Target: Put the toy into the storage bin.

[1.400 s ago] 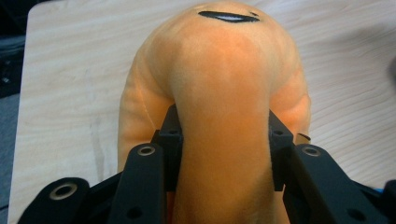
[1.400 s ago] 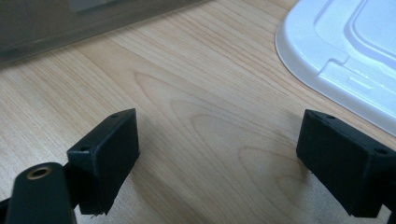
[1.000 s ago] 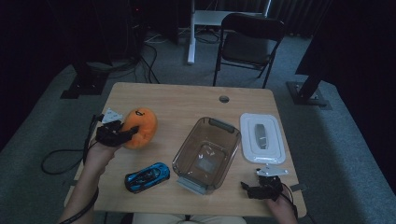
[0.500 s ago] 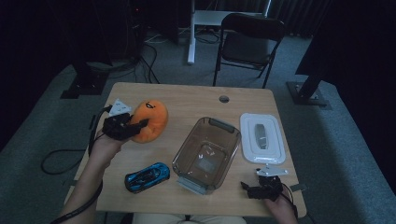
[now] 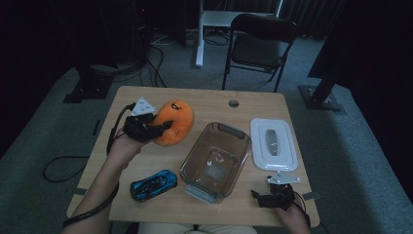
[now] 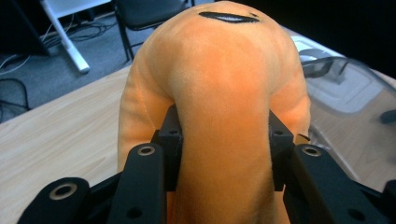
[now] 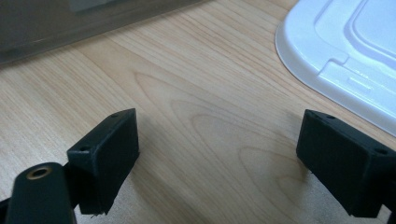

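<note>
High view: the left gripper (image 5: 158,129) clamps an orange plush toy (image 5: 175,122) by its near side, over the left part of the wooden table (image 5: 204,100); whether the toy touches the tabletop cannot be told from here. A clear plastic bin (image 5: 215,161) sits mid-table, just right of the toy. A white lid (image 5: 272,144) lies flat to the bin's right. A blue toy car (image 5: 153,184) lies near the front edge, left of the bin. The right gripper (image 5: 273,187) rests at the front right corner, small and dim; its jaw gap is hard to read here. A folding chair (image 5: 260,41) stands beyond the table.

Left gripper view: jaws pinch a fold of the plush toy (image 6: 224,93); a black stitched mark shows on top. Toy hides most of the table; the bin's rim (image 6: 345,88) is blurred at right.

Right gripper view: jaws stand wide apart, nothing between them, bare wood (image 7: 205,107) below. Lid (image 7: 345,56) cut off at upper right; bin wall (image 7: 70,23) cut off at top left.
</note>
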A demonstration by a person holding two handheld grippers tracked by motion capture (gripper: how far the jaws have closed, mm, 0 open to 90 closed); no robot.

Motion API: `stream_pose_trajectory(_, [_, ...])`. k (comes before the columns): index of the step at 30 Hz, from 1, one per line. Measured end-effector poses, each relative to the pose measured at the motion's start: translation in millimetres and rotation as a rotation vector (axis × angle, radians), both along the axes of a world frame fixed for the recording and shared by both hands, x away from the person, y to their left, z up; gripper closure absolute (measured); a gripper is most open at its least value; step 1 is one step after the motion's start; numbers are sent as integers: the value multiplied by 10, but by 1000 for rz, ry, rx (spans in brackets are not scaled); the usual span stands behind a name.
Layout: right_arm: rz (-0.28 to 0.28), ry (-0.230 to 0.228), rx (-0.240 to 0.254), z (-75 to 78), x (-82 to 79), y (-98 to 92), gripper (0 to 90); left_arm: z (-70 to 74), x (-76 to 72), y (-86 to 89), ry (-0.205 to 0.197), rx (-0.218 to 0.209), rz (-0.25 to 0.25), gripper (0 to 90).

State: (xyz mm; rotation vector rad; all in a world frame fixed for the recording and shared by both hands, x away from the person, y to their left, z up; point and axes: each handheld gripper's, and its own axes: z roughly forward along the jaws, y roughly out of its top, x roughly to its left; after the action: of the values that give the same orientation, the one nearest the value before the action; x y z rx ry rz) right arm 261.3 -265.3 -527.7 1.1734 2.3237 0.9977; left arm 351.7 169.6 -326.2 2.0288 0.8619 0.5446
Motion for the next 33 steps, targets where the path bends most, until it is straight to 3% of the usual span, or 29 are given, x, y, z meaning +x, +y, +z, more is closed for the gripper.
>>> stream_pose_trajectory(17, [0,0,1,0,0,1,126,93,30,-613,-9,24,-140,629])
stream_pose_trajectory(27, [0,-1,0,0,0,0,126,7,92,-978,20,37,-204,628])
stream_pose_trajectory(33, [0,-1,1,0,0,0,126,-69,127,-1109,43,55,-227,628])
